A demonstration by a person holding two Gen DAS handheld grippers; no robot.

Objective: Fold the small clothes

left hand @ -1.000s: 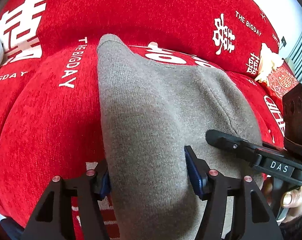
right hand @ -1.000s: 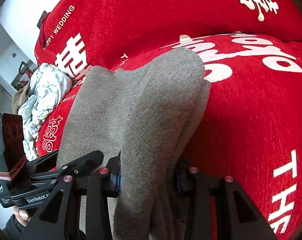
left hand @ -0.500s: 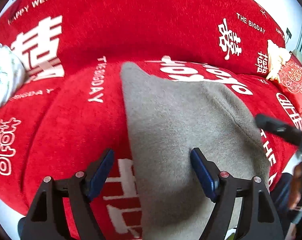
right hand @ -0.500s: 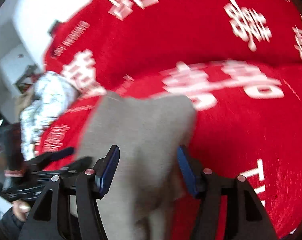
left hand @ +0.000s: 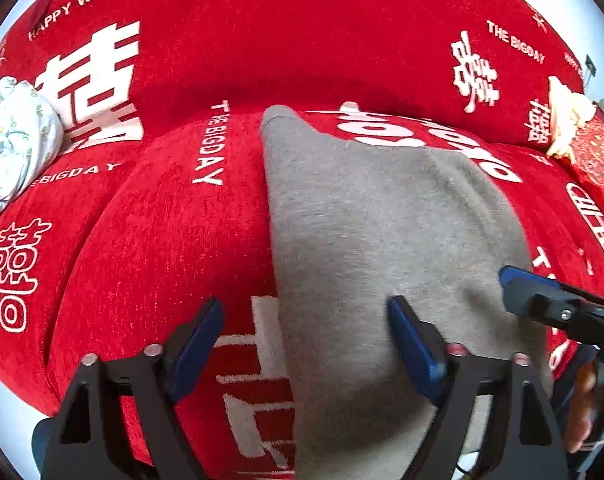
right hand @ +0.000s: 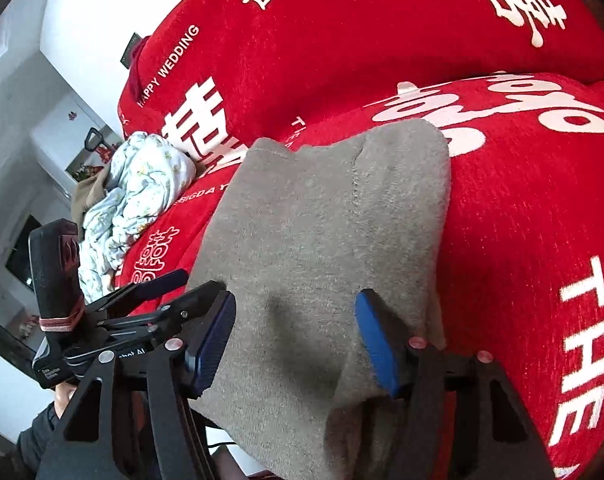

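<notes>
A red sofa cover (left hand: 150, 240) with white wedding lettering fills both views, spread over the seat and the backrest behind it. The right wrist view alone shows the room: a white wall (right hand: 62, 40) at 10 o'clock and white cabinets (right hand: 34, 128) below it at 9 o'clock.

There is 1 grey garment (left hand: 374, 220), folded and lying flat on the seat, with 1 crumpled pale floral cloth (right hand: 142, 184) on the seat off at 9 o'clock. There are 2 grippers.

The left gripper (left hand: 306, 344) has its jaws opening wide; the garment's left edge lies between them, with neither pad pressing on it. The right gripper (right hand: 294, 344) stands about half open over the garment's near end, its blue pads clear of the cloth.

Only the left wrist view shows a cream thing (left hand: 566, 120) and a red patterned cushion (left hand: 598, 156) at 3 o'clock. Each view catches the other gripper at its edge.
</notes>
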